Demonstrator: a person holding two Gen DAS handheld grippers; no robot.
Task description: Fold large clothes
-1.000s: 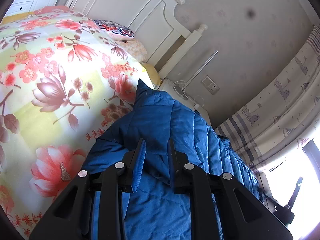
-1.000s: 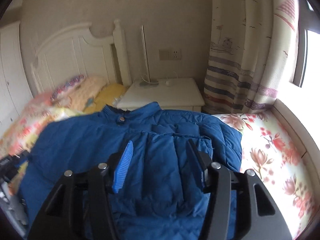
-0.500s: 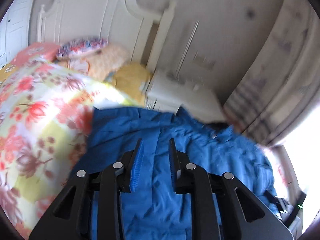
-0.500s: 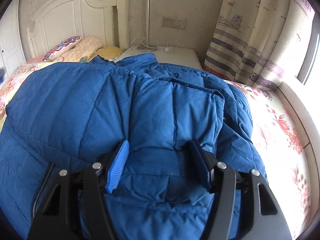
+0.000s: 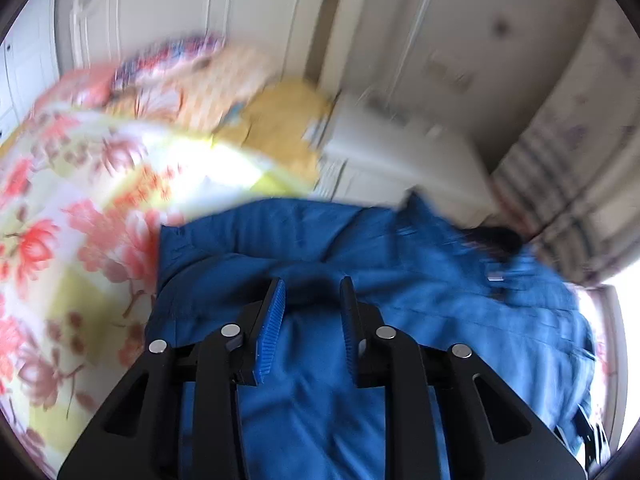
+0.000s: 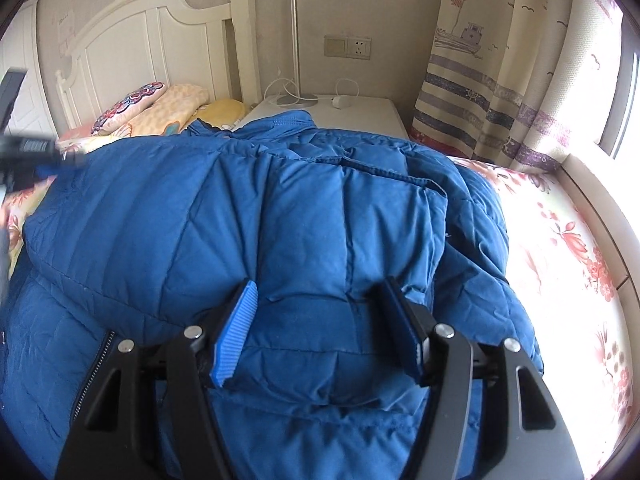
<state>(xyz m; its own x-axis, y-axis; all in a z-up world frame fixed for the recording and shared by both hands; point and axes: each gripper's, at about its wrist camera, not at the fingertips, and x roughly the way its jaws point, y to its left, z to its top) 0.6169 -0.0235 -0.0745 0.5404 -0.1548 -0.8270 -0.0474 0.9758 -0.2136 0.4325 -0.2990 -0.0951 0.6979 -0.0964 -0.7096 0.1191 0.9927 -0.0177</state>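
- Bedroom setting: bed (image 6: 560, 248) with a floral cover, white headboard (image 6: 152, 40) at the far end, pillows (image 6: 168, 108) against it, white nightstand (image 6: 360, 114) beside the bed, striped curtain (image 6: 492, 92) at the window side.
- Blue padded jacket (image 6: 280, 220): lies spread on the bed, collar toward the nightstand and headboard, hem toward the viewer; its long axis runs away from both claws. One sleeve or side panel is folded over the body on the right half; the zipper edge shows at lower left of the right wrist view.
- Right claw (image 6: 320, 320): roughly half open, angled down onto the folded panel. The padded fabric bulges between the pads; no pinch is visible, so it appears to press or straddle rather than hold.
- Left claw (image 5: 310, 312): narrow gap, jaws opening; a ridge of jacket fabric lies between the pads, but the pads do not seem to clamp it. View is blurred.
- Key relation: the jacket's left edge (image 5: 168, 272) lies just left of the left claw, bordering the floral cover. The left hand is the nearer one to that unfolded side; the jacket body sits directly under and ahead of both claws.
- Judgement: the next fold likely takes the left side inward across the long axis.
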